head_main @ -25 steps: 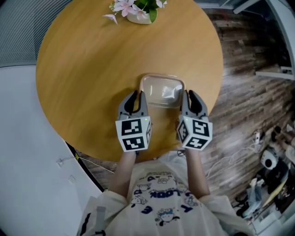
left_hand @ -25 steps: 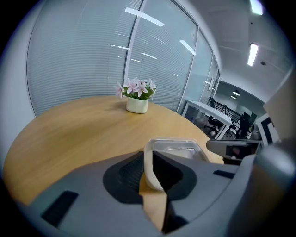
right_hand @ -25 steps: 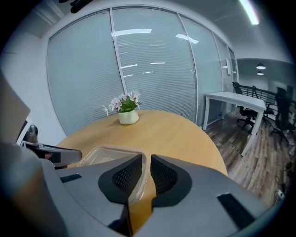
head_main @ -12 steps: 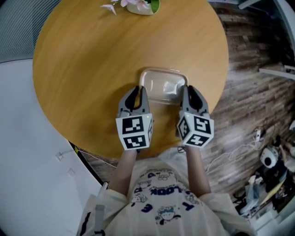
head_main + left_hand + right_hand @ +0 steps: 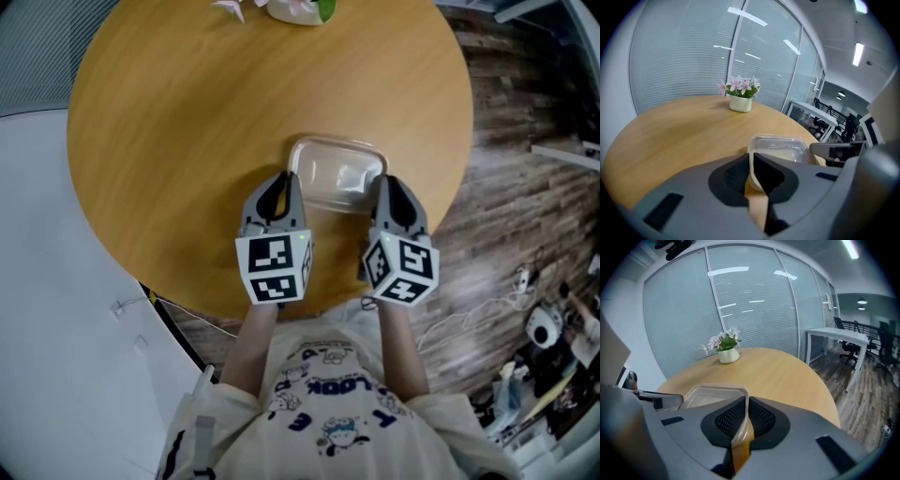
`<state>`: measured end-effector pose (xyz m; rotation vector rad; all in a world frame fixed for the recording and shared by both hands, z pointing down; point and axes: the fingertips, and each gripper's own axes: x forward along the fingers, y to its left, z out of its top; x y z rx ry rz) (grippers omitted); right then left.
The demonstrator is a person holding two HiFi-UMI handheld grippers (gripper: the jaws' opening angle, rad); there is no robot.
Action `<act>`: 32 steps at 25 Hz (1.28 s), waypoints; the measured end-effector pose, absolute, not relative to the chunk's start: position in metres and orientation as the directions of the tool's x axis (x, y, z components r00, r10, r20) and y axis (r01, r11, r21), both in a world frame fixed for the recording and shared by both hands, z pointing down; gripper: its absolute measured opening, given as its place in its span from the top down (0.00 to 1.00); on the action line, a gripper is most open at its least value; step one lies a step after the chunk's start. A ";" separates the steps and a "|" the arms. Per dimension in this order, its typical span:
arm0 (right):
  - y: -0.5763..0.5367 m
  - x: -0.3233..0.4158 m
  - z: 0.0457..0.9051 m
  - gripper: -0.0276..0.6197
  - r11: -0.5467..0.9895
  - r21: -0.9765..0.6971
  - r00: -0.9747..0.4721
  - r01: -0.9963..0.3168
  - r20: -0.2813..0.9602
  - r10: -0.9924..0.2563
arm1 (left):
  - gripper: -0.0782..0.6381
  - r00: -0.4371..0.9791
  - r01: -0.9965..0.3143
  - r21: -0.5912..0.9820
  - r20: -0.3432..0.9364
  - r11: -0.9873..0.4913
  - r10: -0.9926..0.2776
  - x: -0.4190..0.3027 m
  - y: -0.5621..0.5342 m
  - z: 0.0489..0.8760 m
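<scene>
A clear, empty plastic container [image 5: 336, 174] with rounded corners sits on the near right part of the round wooden table [image 5: 187, 122]. My left gripper [image 5: 281, 180] is shut on the rim at its near left corner, and the thin wall [image 5: 751, 161] stands pinched between the dark pads. My right gripper [image 5: 386, 184] is shut on the rim at the near right corner. In the right gripper view the clear rim [image 5: 743, 404] runs between the closed jaws. Whether the container rests on the wood or hangs just above it cannot be told.
A white pot of pink flowers [image 5: 295, 7] stands at the table's far edge, also seen ahead as the flower pot [image 5: 740, 104] and the flower pot [image 5: 727, 355]. Glass walls with blinds lie beyond. Wood-plank floor [image 5: 506, 187] and office desks [image 5: 834, 336] lie to the right.
The right jaws have closed tighter on the container's rim; a second ago a gap showed beside it. The left gripper's hold looks the same. Both grippers and the container have barely shifted.
</scene>
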<state>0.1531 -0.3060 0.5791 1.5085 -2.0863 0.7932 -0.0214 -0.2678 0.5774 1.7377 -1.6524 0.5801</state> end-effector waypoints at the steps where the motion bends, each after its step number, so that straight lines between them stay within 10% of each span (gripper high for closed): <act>1: -0.306 0.153 0.579 0.92 0.241 -0.190 -0.306 -0.952 0.649 -0.697 | 0.85 0.101 -0.987 0.157 0.713 0.017 -0.693 -0.021 -0.268 0.577; 32: -0.304 0.140 0.484 0.93 0.237 -0.161 -0.286 -0.958 0.486 -0.826 | 0.86 0.127 -0.989 0.140 0.569 -0.056 -0.813 -0.033 -0.265 0.486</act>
